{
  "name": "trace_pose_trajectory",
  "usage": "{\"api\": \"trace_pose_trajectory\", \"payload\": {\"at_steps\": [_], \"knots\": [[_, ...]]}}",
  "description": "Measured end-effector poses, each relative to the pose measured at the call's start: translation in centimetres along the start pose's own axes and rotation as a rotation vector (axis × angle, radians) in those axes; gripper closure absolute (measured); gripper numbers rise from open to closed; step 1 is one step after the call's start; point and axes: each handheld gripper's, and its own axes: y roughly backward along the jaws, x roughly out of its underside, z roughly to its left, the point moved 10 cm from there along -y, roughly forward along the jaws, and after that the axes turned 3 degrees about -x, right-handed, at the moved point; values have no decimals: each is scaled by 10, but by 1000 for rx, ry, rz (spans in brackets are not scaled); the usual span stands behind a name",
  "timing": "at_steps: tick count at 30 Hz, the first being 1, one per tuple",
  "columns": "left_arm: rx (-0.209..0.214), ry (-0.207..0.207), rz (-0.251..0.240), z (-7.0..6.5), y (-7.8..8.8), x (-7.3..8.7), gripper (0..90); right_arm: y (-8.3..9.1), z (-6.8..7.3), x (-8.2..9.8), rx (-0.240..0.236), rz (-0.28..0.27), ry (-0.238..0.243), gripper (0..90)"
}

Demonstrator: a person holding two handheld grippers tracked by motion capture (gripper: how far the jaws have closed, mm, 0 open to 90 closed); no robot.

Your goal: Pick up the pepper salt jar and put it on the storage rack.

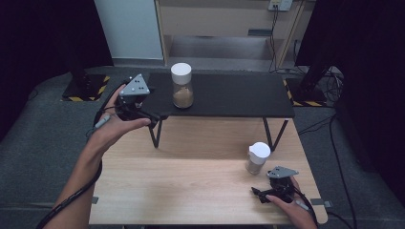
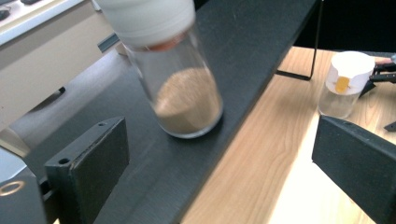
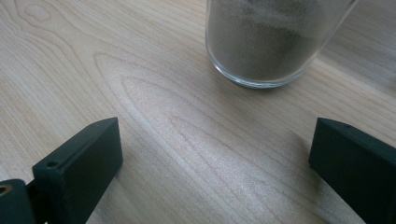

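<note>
Left tongs (image 1: 154,116): jaws wide apart, nothing between, touching nothing; held at the left end of the black shelf (image 1: 229,95), aimed toward the far jar (image 1: 182,86), near it but apart. Far jar: upright on shelf, white lid, brown powder.

Right tongs (image 1: 258,192): jaws wide apart, empty, low over the wooden surface (image 1: 181,181). Near jar (image 1: 258,158): upright on surface, just beyond these tongs, untouched.
</note>
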Motion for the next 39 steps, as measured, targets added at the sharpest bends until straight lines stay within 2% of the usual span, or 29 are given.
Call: {"api": "trace_pose_trajectory", "payload": {"at_steps": [5, 13, 19, 29, 39], "knots": [[15, 10, 11, -13, -6, 10, 28, 0, 1, 0, 3, 1, -1, 35], [49, -1, 11, -38, -17, 21, 29, 1, 2, 1, 4, -1, -4, 35], [74, -4, 30, -53, -28, 32, 29, 2, 2, 2, 4, 0, -4, 35], [96, 4, 61, -65, -43, 48, 29, 3, 3, 3, 5, 0, -5, 35], [115, 13, 127, -80, -64, 77, 27, 3, 3, 3, 5, -1, -5, 36]]}}
